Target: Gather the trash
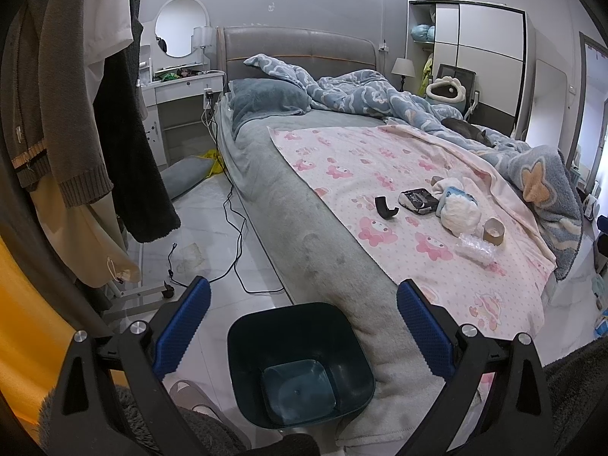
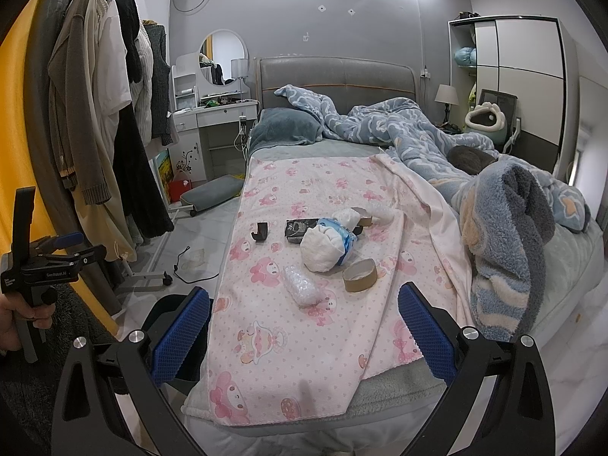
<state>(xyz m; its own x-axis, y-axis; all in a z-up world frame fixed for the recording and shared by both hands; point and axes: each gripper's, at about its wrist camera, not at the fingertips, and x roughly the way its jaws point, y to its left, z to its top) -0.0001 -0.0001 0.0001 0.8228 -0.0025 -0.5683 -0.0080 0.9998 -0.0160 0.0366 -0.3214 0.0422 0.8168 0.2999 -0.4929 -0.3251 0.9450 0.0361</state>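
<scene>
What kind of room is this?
It looks like a bedroom. There is a big bed with a grey headboard, a vanity desk with a round mirror, and clothes hanging on a rack.

Bin on floor beside bed, trash (clustered) on blanket
</scene>
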